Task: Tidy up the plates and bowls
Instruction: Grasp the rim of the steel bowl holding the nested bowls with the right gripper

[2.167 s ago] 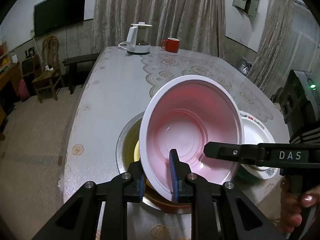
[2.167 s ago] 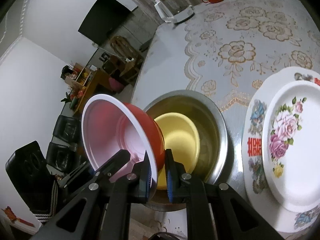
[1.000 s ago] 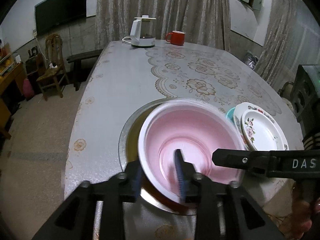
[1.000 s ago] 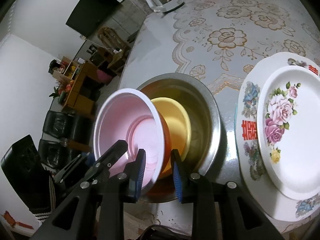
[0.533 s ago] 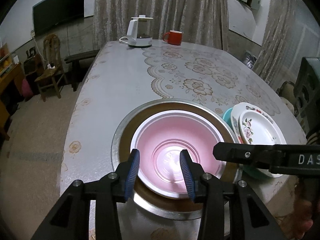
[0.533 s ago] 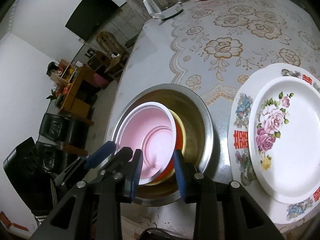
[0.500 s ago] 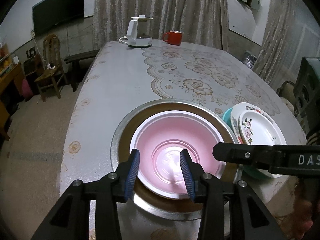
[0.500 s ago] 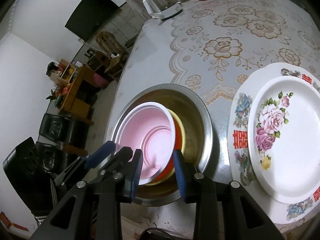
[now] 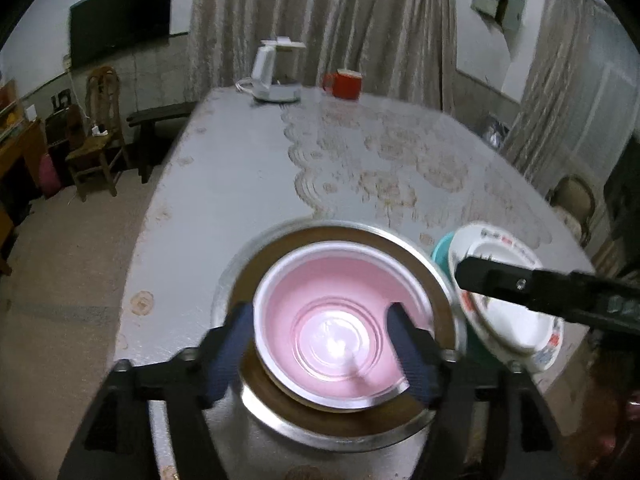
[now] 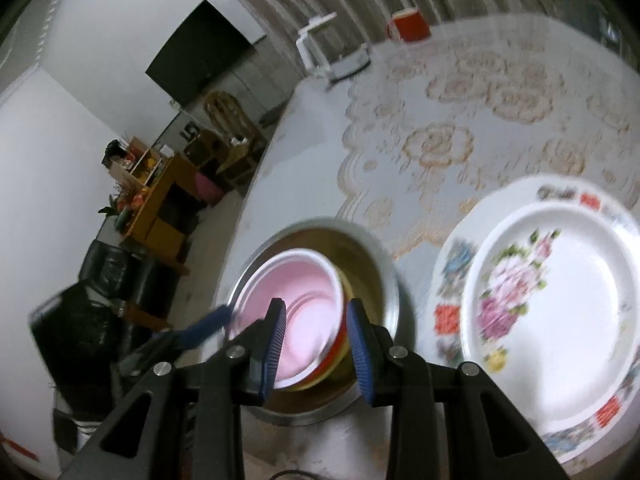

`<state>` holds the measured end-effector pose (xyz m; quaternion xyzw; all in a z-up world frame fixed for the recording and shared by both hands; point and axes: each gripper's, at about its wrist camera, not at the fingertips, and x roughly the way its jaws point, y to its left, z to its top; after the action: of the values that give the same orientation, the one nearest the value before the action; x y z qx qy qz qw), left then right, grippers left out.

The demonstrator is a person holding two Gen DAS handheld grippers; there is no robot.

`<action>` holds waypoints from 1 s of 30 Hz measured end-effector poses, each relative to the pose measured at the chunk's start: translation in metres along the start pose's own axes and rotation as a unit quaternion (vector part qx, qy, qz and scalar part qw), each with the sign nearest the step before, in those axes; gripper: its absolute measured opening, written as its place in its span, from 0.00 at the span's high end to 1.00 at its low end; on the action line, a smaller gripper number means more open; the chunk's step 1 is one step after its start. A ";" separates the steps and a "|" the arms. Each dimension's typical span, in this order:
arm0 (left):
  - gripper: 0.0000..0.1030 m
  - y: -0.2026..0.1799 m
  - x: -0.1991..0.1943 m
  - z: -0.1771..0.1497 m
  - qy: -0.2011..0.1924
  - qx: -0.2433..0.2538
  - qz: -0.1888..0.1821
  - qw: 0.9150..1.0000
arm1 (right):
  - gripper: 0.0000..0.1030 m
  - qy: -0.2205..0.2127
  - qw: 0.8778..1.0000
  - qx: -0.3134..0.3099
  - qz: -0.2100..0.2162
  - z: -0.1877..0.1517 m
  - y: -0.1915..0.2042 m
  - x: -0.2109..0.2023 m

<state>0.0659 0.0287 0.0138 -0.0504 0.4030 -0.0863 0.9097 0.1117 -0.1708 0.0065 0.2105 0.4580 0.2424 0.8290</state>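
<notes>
Left gripper [image 9: 324,344], jaws spread wide and just opened further, straddles the near part of the pink bowl [image 9: 340,328] without pressing on it: one pad stands outside the rim on the left, the other over the bowl's right side. The bowl sits upright, nested in the steel basin [image 9: 240,264] on the table [image 9: 224,184]; in the right wrist view a red outer wall and a yellow bowl [image 10: 347,284] show beneath its rim.

Right gripper [image 10: 316,344] has its jaws partly apart and holds nothing — the bowl's rim appears between the pads, but motion blur hides whether either one touches it, and they do not seem to pinch.

The plates [image 10: 552,304], a floral one stacked on a larger patterned one, with a teal edge [image 9: 440,248] showing beneath them in the left wrist view, lie just beside the basin on its right. The relation governing the next move: the nested bowls lie directly ahead of and below both grippers, while the plates lie to the right, nearer the right gripper. That gripper is judged better placed for any plate handling; the bowl stack looks settled.
</notes>
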 end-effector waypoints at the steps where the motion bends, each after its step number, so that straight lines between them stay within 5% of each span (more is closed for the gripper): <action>1: 0.22 0.004 -0.006 0.002 -0.008 -0.007 -0.002 1.000 | 0.69 -0.007 1.000 -0.006 -0.004 0.001 0.000 -0.003; 5: 0.09 0.030 -0.026 0.005 -0.036 -0.047 0.002 0.998 | 0.69 -0.030 0.999 -0.023 -0.020 0.003 -0.004 -0.015; 10: 0.09 0.066 -0.030 -0.006 -0.031 -0.104 0.008 0.994 | 0.69 -0.026 0.999 -0.027 -0.023 0.001 -0.014 -0.012; 14: 0.28 0.082 -0.021 -0.020 -0.012 -0.125 0.003 0.992 | 0.69 -0.006 0.999 -0.040 -0.025 -0.006 -0.016 -0.003; 22: 0.31 0.083 -0.013 -0.035 0.010 -0.135 -0.038 0.990 | 0.69 -0.002 0.998 -0.048 -0.039 0.002 -0.019 0.001; 30: 0.49 0.085 -0.004 -0.034 0.039 -0.126 -0.039 0.990 | 0.69 0.025 0.995 -0.076 -0.061 0.011 -0.016 0.017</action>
<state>0.0474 0.1119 -0.0199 -0.1769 0.4434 -0.0718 0.8757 0.1320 -0.1751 -0.0085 0.1124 0.4710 0.2309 0.8439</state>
